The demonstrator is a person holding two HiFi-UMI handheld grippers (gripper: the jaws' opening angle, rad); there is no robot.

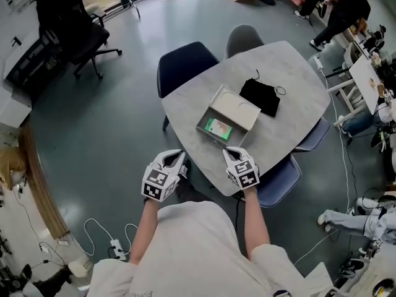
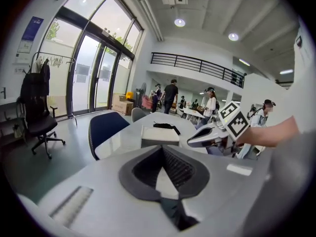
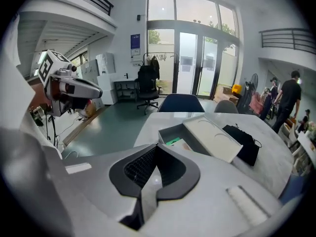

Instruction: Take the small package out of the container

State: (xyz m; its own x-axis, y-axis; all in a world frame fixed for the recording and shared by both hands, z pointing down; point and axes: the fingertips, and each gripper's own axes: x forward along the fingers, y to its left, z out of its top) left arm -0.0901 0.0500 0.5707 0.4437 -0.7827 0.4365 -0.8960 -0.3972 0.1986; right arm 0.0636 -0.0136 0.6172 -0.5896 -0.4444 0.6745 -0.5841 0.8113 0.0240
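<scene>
— What's hard to see from your end?

— The lid (image 1: 235, 108) lies askew over the container (image 1: 208, 137), so I see only part of the green small package (image 1: 218, 129), centre frame.

— And the tools?

— My left gripper (image 1: 179, 156) and right gripper (image 1: 228, 151) have their jaws together, empty. Both sit lower in the frame by the table's (image 1: 291, 73) edge, near the container, not touching it.

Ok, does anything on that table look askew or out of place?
Only the lid: it rests crooked across the far rim of the open container, overhanging it. The small package lies inside, the black pouch beside it. Nothing spilled or damaged.
</scene>
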